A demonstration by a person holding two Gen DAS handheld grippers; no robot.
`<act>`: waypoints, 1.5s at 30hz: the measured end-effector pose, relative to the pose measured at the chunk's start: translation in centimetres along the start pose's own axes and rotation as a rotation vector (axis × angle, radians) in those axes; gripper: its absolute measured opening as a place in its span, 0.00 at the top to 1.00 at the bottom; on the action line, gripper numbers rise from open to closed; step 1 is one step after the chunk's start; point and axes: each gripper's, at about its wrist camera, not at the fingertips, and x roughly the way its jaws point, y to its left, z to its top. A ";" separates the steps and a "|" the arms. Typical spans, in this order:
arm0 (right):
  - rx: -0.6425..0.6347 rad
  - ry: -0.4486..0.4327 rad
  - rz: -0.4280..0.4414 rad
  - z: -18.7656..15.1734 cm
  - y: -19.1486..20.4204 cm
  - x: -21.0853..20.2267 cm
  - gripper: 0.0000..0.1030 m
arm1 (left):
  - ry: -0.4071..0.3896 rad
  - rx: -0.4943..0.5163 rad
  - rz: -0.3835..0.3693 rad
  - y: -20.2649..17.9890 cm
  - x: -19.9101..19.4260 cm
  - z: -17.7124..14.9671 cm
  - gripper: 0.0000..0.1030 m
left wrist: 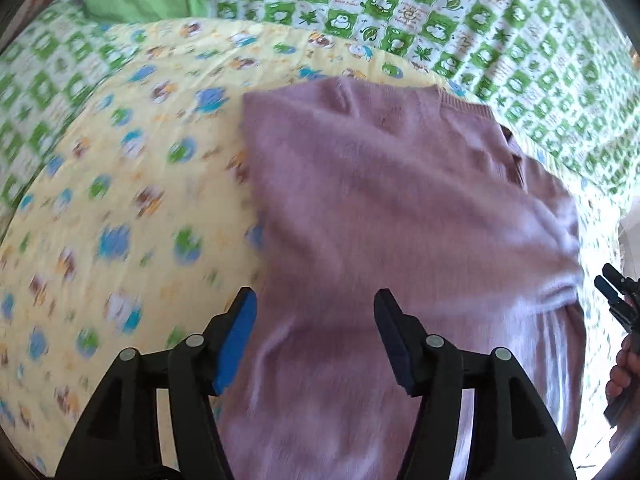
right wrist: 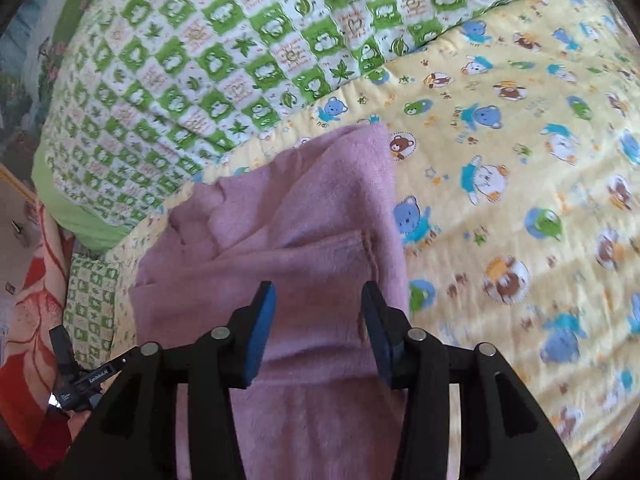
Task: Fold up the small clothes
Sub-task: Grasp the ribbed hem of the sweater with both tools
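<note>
Here, in the left wrist view, the yellow animal-print quilt (left wrist: pixel 120 200) is filling the left side, its print blurred. The mauve knitted sweater (left wrist: pixel 400 208) is lying on this quilt toward its right edge, with its ribbed neckline (left wrist: pixel 466 106) pointing at the far edge, where the green-and-white checked blanket (left wrist: pixel 460 12) is running behind. The left gripper (left wrist: pixel 316 340) is hovering over the near part of the sweater with its fingers spread wide and gripping nothing. At the right border of this view alone, the person's right hand (left wrist: pixel 622 368) is appearing, wrapped around the other tool.

In the right wrist view the order is reversing. The checked blanket (right wrist: pixel 208 60) is occupying the far left, an orange floral cloth (right wrist: pixel 36 280) is showing at the left border only here, and the sweater (right wrist: pixel 288 240) is lying along the left edge of the quilt (right wrist: pixel 520 184). This view is showing folded layers and a raised fold of knit that the other does not resolve. The right gripper (right wrist: pixel 318 328) is hanging over the sweater's near part, fingers wide apart and empty. The bear prints are reading sharply to the right.
</note>
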 end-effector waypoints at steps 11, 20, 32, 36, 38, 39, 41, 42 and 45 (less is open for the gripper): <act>-0.075 0.054 -0.050 -10.1 -0.3 -8.3 0.50 | 0.123 -0.047 -0.013 4.5 -5.5 -13.6 0.29; -0.054 0.093 -0.089 -18.0 -2.7 -13.1 0.49 | 0.193 -0.032 -0.040 5.8 -7.7 -22.1 0.24; 0.010 0.161 -0.046 -25.3 -5.3 -15.2 0.49 | 0.208 0.002 -0.118 4.2 -8.8 -28.3 0.23; -0.002 0.156 -0.008 -26.1 -5.0 -15.2 0.43 | 0.213 0.019 -0.148 3.2 -8.9 -28.9 0.29; 0.007 0.171 0.036 -26.5 -5.1 -14.9 0.43 | 0.211 0.034 -0.137 2.8 -8.7 -28.9 0.34; 0.008 0.178 0.050 -26.7 -5.1 -14.7 0.43 | 0.208 0.040 -0.129 2.8 -8.7 -29.0 0.38; 0.002 0.180 0.069 -27.2 -5.1 -14.7 0.43 | 0.203 0.035 -0.117 2.6 -8.5 -29.0 0.45; -0.002 0.180 0.079 -27.4 -5.2 -14.7 0.43 | 0.201 0.025 -0.121 2.9 -8.7 -29.0 0.56; 0.025 0.177 0.115 -27.9 -5.5 -14.8 0.46 | 0.219 -0.017 -0.179 4.1 -8.7 -28.7 0.89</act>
